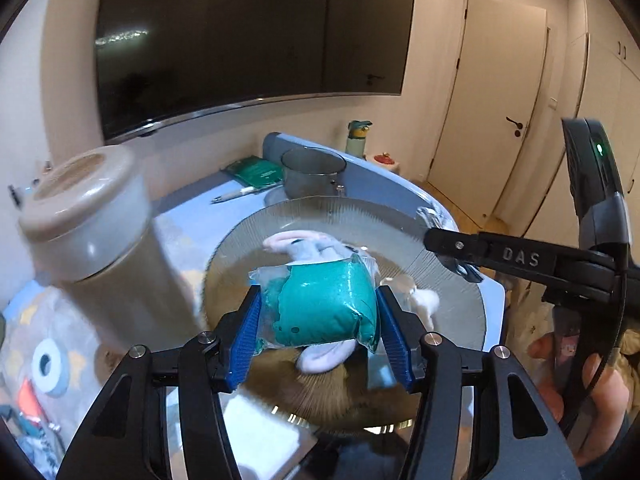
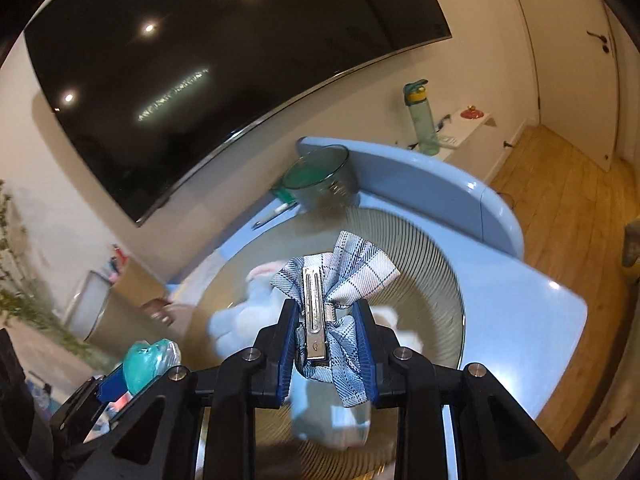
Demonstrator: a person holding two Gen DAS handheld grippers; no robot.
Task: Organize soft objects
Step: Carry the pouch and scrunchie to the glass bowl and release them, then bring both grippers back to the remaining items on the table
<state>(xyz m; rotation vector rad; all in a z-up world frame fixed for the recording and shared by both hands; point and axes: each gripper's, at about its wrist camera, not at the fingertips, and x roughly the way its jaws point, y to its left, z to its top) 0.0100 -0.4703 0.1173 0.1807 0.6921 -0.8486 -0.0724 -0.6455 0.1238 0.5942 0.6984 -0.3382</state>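
I judge I am mid-delivery, bringing two soft things in over the wide ribbed glass bowl (image 1: 248, 236) on the pale blue table (image 2: 532, 304). My left gripper (image 1: 319, 312) has its blue pads pressed on a teal squishy pouch wrapped in clear plastic (image 1: 328, 304), the wrap bulging between them. My right gripper (image 2: 327, 334) is clamped narrowly on a blue-and-white checked cloth bow with a metal clip (image 2: 340, 280); the fabric fans out above the pads and hangs below them. Both loads sit above the bowl, where a pale grey-and-pink plush toy (image 1: 308, 246) already lies. Next, as I read it, each gripper has to lower towards the bowl and part its jaws without dragging the plush out. The pouch looks slippery and yielding; the bow limp, stiff only at the clip
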